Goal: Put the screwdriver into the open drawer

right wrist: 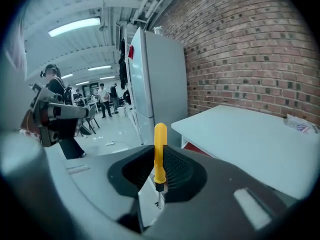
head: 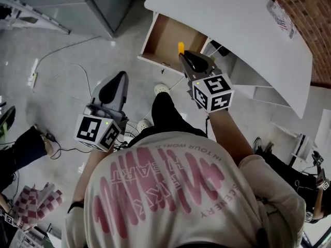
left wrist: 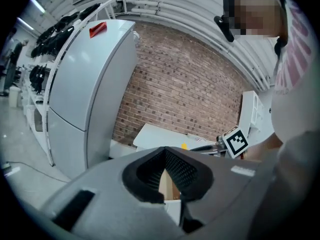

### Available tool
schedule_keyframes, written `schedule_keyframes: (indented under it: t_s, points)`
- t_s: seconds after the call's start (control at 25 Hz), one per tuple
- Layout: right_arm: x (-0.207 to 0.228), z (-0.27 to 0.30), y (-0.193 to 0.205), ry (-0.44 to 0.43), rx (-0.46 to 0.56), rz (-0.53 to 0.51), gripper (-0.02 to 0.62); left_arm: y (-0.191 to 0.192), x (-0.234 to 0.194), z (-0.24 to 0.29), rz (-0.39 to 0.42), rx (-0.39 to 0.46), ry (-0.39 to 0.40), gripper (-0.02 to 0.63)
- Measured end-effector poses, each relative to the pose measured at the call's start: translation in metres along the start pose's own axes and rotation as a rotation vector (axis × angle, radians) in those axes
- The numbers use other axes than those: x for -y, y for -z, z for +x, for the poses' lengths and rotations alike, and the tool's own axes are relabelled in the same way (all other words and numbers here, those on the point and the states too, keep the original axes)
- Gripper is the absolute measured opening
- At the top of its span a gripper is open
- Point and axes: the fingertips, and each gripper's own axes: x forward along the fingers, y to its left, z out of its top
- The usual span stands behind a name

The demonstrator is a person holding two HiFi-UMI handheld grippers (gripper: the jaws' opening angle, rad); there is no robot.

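Under the near edge of the white tabletop (head: 232, 30), the drawer (head: 164, 35) stood pulled out, its brown bottom bare where it showed. Right tongs (right wrist: 159, 168) were clamped on the screwdriver (right wrist: 160, 146), pads pinching it near the foot of its yellow handle. The handle jutted past the tips and the short shaft pointed back toward the tongs' body. Seen from the head view, the handle hung over a front corner of the drawer, seemingly above the opening and not laid down. Left tongs (left wrist: 165, 176) hovered over the floor (head: 62, 61), well apart from the drawer, pads slightly parted with nothing between them. Picking up looked done; lowering the screwdriver into the drawer and letting go remained.
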Motion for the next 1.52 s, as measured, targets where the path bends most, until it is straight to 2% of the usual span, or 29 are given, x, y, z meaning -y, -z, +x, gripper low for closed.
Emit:
schedule_keyframes:
  t_s: [0.32, 0.6, 0.76, 1.0, 1.52]
  points:
    - [0.046, 0.09, 0.045, -0.111, -0.167, -0.059, 0.067, 0.018, -0.042, 0.059, -0.075, -0.041, -0.145, 0.003]
    - [0.067, 0.16, 0.095, -0.21, -0.319, -0.101, 0.067, 0.024, -0.069, 0.08, -0.123, -0.026, -0.264, 0.003]
    - [0.08, 0.195, 0.139, -0.246, -0.422, -0.146, 0.067, 0.035, -0.08, 0.085, -0.153, -0.028, -0.333, 0.003]
    - [0.108, 0.238, 0.197, -0.247, -0.541, -0.149, 0.067, 0.058, -0.092, 0.102, -0.185, -0.043, -0.398, 0.004]
    - [0.123, 0.258, 0.257, -0.189, -0.704, -0.102, 0.067, 0.079, -0.102, 0.091, -0.262, -0.093, -0.47, 0.004]
